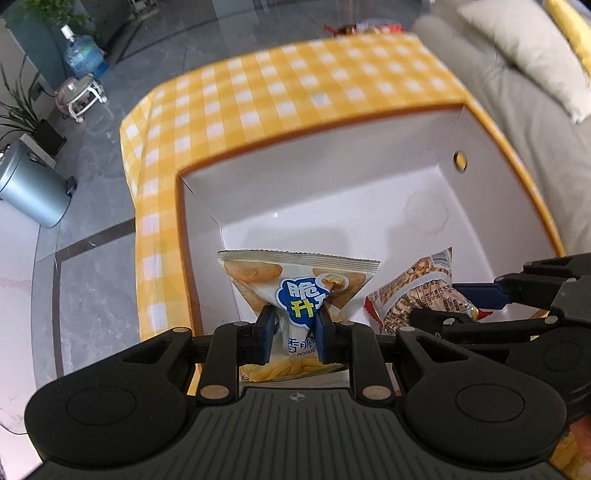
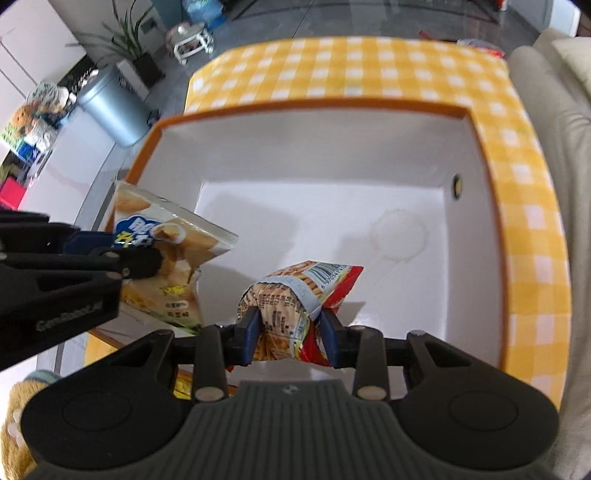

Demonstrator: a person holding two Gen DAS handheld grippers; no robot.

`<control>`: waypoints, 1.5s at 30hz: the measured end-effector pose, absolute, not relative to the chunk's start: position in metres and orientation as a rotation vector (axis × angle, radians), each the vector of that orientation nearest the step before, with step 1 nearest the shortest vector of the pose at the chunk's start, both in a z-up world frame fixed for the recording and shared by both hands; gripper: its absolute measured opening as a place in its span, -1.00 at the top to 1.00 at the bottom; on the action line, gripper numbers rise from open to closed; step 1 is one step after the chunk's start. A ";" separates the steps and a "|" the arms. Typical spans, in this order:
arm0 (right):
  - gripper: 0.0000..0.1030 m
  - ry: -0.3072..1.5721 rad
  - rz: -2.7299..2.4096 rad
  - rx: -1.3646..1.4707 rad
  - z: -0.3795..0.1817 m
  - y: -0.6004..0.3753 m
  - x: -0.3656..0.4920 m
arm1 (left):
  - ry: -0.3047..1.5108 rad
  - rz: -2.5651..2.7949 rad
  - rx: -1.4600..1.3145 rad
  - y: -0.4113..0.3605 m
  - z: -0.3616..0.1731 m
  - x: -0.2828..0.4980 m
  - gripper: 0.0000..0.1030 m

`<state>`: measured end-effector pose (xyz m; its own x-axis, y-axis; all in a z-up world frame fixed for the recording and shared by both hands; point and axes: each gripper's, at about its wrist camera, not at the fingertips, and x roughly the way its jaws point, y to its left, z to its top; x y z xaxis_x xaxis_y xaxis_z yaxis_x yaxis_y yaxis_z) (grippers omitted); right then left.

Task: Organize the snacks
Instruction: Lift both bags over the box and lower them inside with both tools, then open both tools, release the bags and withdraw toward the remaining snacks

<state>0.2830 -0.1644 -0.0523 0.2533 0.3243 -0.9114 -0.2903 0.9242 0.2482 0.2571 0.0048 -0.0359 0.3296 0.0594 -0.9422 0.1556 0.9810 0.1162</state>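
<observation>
Checkered table point(image 1: 295, 81), far snacks point(image 1: 364, 27) (blurred)

Yellow-and-white checked cloth point(image 1: 295, 85) over the worktop. Orange-rimmed cardboard box point(image 2: 295, 105), white inside. Cream crisp packet with blue logo point(image 1: 299, 284); red snack packet printed with golden sticks point(image 2: 295, 295). Black claws, blue pads point(image 2: 251, 332). Grey metal bin point(image 1: 33, 188).

Grey bin point(image 1: 31, 188), water jug point(image 1: 82, 55), plant point(image 2: 127, 40)
</observation>
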 end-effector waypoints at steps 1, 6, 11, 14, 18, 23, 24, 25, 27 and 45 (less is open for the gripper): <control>0.36 1.260 0.422 0.033 -0.057 -0.163 0.284 | 1.247 -0.063 0.210 0.004 -0.039 0.259 0.53; 0.35 1.317 0.421 0.052 -0.076 -0.159 0.288 | 1.306 -0.058 0.231 0.001 -0.055 0.265 0.53; 0.34 1.361 0.415 0.084 -0.087 -0.160 0.295 | 1.348 -0.046 0.246 0.000 -0.065 0.269 0.51; 0.32 1.384 0.413 0.086 -0.093 -0.158 0.296 | 1.363 -0.041 0.240 0.000 -0.068 0.270 0.50; 0.31 1.407 0.404 0.086 -0.102 -0.157 0.295 | 1.367 -0.022 0.236 0.002 -0.072 0.272 0.50; 0.20 1.404 0.395 0.084 -0.100 -0.155 0.293 | 1.360 -0.007 0.256 0.000 -0.070 0.271 0.39; 0.04 1.402 0.396 0.081 -0.098 -0.155 0.293 | 1.353 -0.006 0.254 0.000 -0.067 0.270 0.24; -0.03 1.398 0.391 0.075 -0.097 -0.154 0.294 | 1.344 -0.003 0.254 0.001 -0.065 0.270 0.15; -0.16 1.386 0.384 0.062 -0.092 -0.153 0.294 | 1.316 0.000 0.265 0.001 -0.058 0.269 -0.12; -0.59 1.081 0.373 0.059 0.032 -0.190 0.245 | 0.924 -0.024 0.131 0.010 0.062 0.192 -0.33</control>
<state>0.2446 -0.1899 0.0322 0.4145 0.3256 -0.8498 -0.2682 0.9360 0.2279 0.1922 0.0098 0.0622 0.6031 0.0352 -0.7969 0.0773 0.9918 0.1022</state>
